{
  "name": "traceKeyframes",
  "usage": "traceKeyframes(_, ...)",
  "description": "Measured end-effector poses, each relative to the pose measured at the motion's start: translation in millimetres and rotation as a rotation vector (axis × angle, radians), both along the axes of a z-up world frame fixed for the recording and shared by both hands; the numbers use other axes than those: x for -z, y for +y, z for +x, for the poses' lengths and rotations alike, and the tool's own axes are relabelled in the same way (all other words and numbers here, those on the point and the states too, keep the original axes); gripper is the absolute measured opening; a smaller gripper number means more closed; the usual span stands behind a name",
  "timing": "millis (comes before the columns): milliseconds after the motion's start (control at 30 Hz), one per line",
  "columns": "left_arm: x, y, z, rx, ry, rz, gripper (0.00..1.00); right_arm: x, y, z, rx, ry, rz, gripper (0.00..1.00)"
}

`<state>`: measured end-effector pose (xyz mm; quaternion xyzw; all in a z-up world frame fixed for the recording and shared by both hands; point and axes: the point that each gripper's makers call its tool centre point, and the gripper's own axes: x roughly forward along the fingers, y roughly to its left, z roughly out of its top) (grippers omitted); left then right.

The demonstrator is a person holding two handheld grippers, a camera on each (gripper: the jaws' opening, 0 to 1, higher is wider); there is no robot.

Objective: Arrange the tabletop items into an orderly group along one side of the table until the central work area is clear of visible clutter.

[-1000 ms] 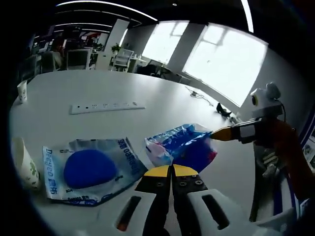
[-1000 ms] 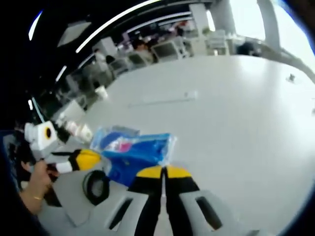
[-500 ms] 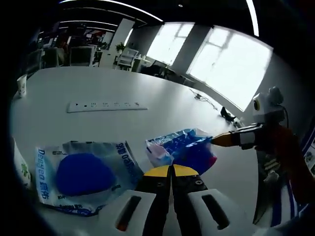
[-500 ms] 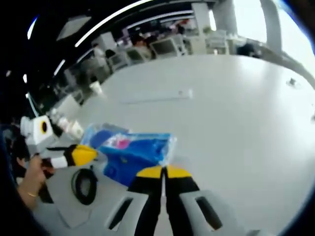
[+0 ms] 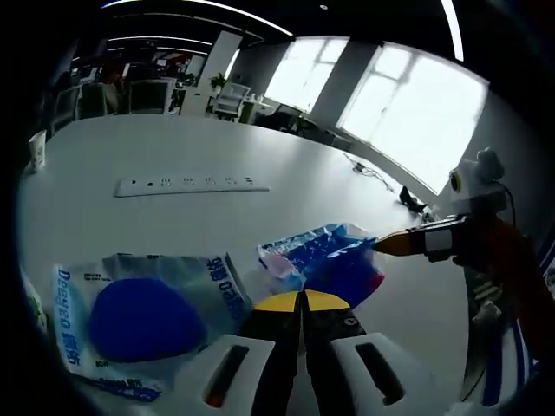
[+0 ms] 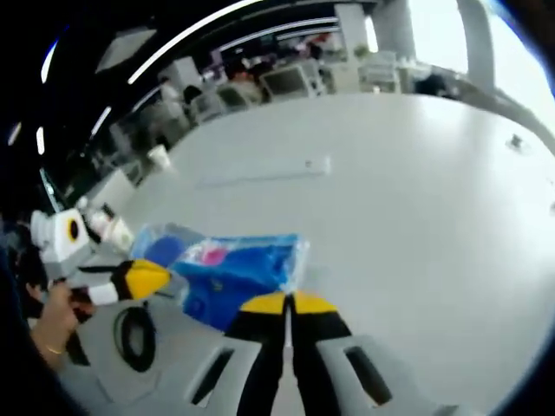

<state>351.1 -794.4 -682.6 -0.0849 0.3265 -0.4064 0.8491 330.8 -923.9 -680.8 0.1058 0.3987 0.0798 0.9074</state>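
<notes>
A small blue packet (image 5: 325, 264) with a pink patch hangs stretched between my two grippers. My left gripper (image 5: 302, 301) is shut on its near edge. My right gripper (image 5: 379, 245) reaches in from the right and pinches the packet's far corner. In the right gripper view the same packet (image 6: 234, 269) lies just past my right gripper (image 6: 286, 303), and my left gripper (image 6: 165, 277) holds its left end. A clear bag with a round blue item (image 5: 143, 316) lies on the white table (image 5: 286, 186) to the left.
A white power strip (image 5: 191, 183) lies across the table's middle, also visible as the power strip (image 6: 260, 172). A paper cup (image 5: 37, 149) stands at the far left edge. A person's hand (image 6: 52, 325) grips the left tool. Office desks and windows lie beyond.
Both cameras drifted slightly; the clear bag slid toward the lower left of the left gripper view. The blue packet kept its place between the two shut grippers.
</notes>
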Motion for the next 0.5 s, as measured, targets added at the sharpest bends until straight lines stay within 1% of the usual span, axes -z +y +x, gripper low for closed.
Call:
traceKeyframes(33,2.2,0,2.0,-0.002,0.001,0.002,0.0,1.7,-2,1,0.002,-0.001,-0.018,0.0)
traceKeyframes(133,6.0,1,4.6,-0.01,0.009,0.006,0.0,3.9,-2,4,0.006,-0.003,-0.008,0.0)
traceKeyframes(300,8.6,1,8.5,-0.018,0.008,0.008,0.0,9.2,-3,10,0.009,-0.004,0.008,0.0)
traceKeyframes(500,11.3,0,11.1,-0.025,0.01,0.004,0.0,15.6,-5,14,0.017,-0.003,0.002,0.0)
